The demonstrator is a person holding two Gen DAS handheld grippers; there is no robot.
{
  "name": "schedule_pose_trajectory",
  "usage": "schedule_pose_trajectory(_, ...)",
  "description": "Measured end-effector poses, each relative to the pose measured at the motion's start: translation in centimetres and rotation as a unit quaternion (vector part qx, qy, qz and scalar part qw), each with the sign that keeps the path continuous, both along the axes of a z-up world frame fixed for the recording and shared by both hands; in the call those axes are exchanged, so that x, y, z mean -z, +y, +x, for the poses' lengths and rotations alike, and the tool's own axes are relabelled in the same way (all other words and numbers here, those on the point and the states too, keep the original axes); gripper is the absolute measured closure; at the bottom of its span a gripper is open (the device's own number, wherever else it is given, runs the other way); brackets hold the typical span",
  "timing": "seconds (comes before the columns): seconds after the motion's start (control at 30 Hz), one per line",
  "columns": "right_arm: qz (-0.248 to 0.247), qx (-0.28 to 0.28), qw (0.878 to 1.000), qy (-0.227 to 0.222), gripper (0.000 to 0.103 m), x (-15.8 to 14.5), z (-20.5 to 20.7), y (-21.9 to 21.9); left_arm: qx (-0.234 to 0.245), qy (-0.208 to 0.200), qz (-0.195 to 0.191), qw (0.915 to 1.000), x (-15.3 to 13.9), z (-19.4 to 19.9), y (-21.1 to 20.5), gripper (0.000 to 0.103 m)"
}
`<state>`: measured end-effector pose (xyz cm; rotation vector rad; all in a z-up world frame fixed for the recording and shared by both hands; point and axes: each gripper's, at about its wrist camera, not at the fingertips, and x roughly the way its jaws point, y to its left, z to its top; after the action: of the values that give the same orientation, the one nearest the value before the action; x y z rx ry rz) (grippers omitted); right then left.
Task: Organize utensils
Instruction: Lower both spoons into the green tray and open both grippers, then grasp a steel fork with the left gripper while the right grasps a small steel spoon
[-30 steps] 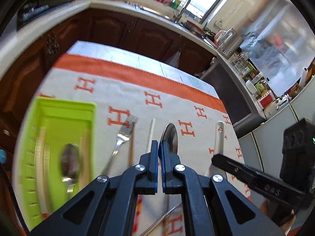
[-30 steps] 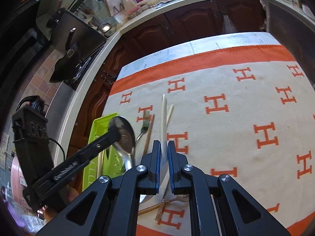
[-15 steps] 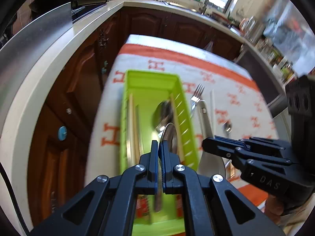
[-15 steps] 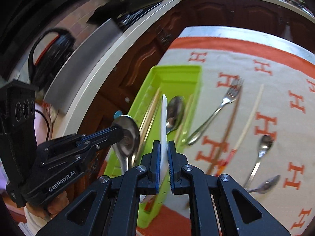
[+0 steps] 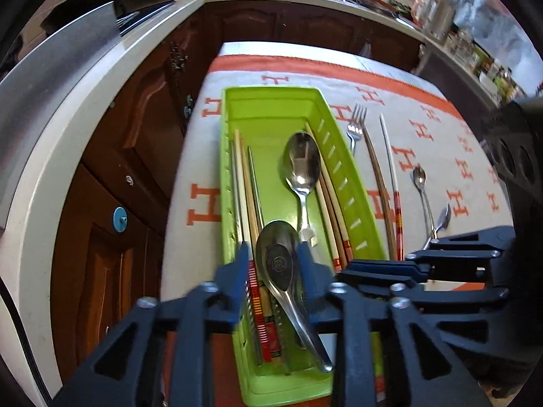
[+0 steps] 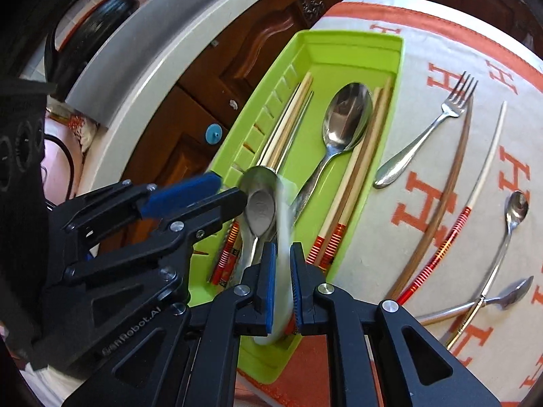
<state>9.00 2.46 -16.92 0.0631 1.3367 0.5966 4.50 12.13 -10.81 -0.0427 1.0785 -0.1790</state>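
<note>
A lime green utensil tray (image 5: pixel 271 101) (image 6: pixel 356 42) lies at the cloth's left edge, holding chopsticks (image 5: pixel 242 183) and a large metal spoon (image 5: pixel 302 162) (image 6: pixel 346 115). My left gripper (image 5: pixel 271 264) (image 6: pixel 210 190) is open over the tray's near end; a steel soup spoon (image 5: pixel 281 271) (image 6: pixel 259 208) lies between its spread fingers, dropped into the tray. My right gripper (image 6: pixel 281 268) (image 5: pixel 383 268) is shut on a white ceramic spoon (image 6: pixel 283 237), blurred, held over the tray's near end beside the steel spoon.
On the orange-and-cream cloth (image 6: pixel 441 51) right of the tray lie a fork (image 6: pixel 427 135) (image 5: pixel 356 125), a brown chopstick (image 6: pixel 444 196), a white and red chopstick (image 6: pixel 475 196) and two small spoons (image 6: pixel 509 230) (image 5: pixel 422 183). Wooden cabinets (image 5: pixel 135 129) and a countertop (image 5: pixel 68 118) are on the left.
Both grippers moved from over the cloth to the tray's near end. My left gripper opened and let the steel spoon fall into the tray. The right still holds the white spoon.
</note>
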Motion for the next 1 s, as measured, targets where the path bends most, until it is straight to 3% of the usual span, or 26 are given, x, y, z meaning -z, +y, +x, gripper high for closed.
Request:
schedule_pose_trajectory(0.17,0.021,0.027,0.999,-0.014,0.091,-1.7,0.3,-2.3,-0.020,-0.007,-0.035,0.9992,-1.3,0.0,1.3,0.062)
schedule_pose_trajectory(0.6,0.026,0.087,0.994,-0.066,0.091,-6.1,0.3,-8.0,-0.049,-0.020,-0.061,0.9967,-4.0,-0.1,1.7,0.063)
schedule_pose_trajectory(1.0,0.035,0.146,0.987,-0.065,0.091,-5.8,1.1,-12.4,0.003,-0.029,-0.053,0.9982,-5.1,1.7,-3.3,0.062)
